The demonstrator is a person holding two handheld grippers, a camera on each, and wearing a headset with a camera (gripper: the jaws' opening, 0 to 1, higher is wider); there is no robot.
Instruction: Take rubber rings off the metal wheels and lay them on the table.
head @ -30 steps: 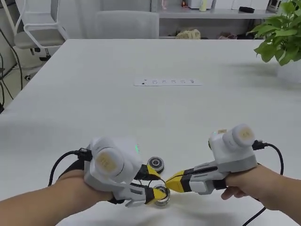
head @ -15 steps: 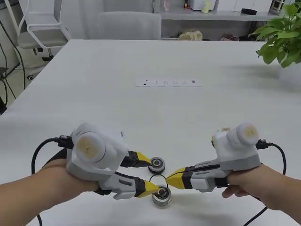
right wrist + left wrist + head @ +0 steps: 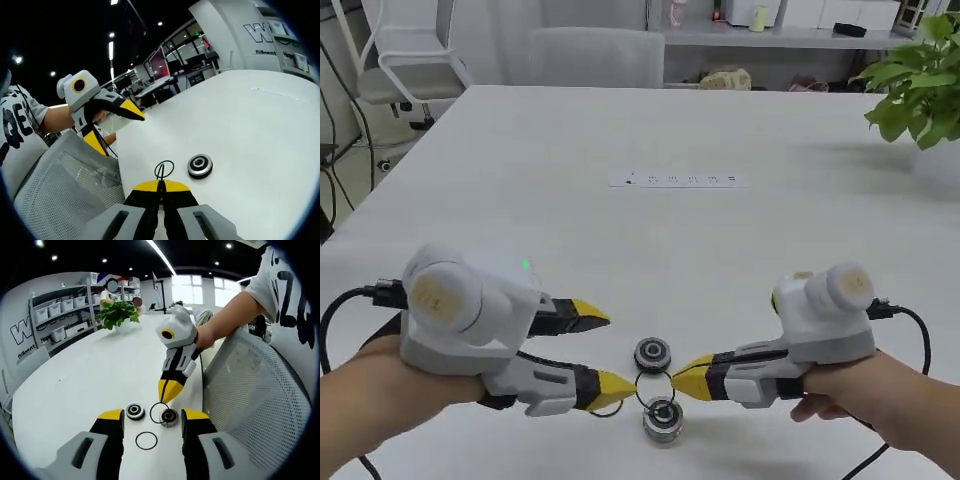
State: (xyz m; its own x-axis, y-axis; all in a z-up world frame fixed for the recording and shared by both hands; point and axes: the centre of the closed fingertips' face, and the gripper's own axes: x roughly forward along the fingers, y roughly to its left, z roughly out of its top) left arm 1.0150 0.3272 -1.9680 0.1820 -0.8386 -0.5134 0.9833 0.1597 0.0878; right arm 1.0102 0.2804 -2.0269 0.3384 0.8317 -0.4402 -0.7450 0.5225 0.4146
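Note:
Two small metal wheels lie near the table's front edge: one (image 3: 652, 353) with a dark rim, and a shinier one (image 3: 661, 418) closer to me. My right gripper (image 3: 676, 380) is shut on a thin black rubber ring (image 3: 653, 385) and holds it between the two wheels. The right gripper view shows that ring (image 3: 163, 169) pinched at the jaw tips (image 3: 161, 184), with a wheel (image 3: 200, 165) beyond. My left gripper (image 3: 612, 352) stands open to the left of the wheels, holding nothing. Another loose ring (image 3: 146, 440) lies flat on the table in front of its jaws (image 3: 152, 415).
A white power strip (image 3: 680, 180) lies mid-table. A potted plant (image 3: 920, 90) stands at the far right. Grey chairs (image 3: 595, 55) stand beyond the far edge, and a mesh chair back (image 3: 250, 390) is close to the near edge.
My left gripper has opened, let go of the near wheel and drawn back to the left. The right gripper has stayed shut on the ring, nearly in place.

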